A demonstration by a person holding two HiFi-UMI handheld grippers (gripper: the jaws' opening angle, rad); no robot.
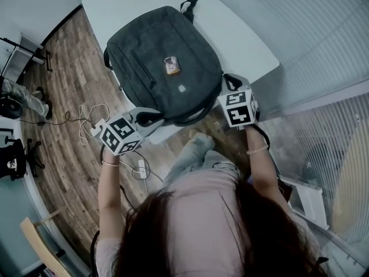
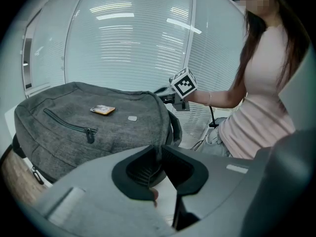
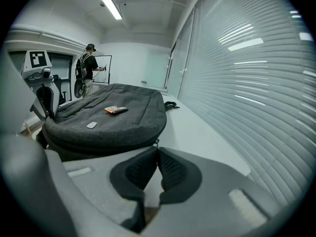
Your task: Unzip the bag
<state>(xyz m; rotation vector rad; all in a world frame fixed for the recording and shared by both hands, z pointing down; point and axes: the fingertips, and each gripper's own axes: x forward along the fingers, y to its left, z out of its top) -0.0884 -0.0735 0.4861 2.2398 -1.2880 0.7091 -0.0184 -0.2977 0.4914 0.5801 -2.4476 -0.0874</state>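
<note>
Surface: white table [image 1: 248,45] beside a glass wall with blinds, wood floor below.

Count: one dark grey backpack [image 1: 164,68], lying flat with its front up. On it are one closed front-pocket zipper [image 1: 141,68], one small orange card [image 1: 171,65] and one pale label [image 1: 182,88]. Two grippers, one at each near corner of the bag.

Left gripper [image 2: 161,149]: jaws narrow, tips drawn almost together right at the backpack's near edge. They appear to pinch the bag's material there, but exactly what part sits between the pads I cannot tell.

Right gripper [image 3: 157,149]: jaws closed to a slit, tips meeting at the bag's side seam. One small metal zipper pull [image 3: 155,143] sits at the tips, apparently nipped between them.

The bag lies ahead of both sets of jaws and touches them only at its near rim.

Background, right gripper view: one person [image 3: 88,75] standing at a far door.
</note>
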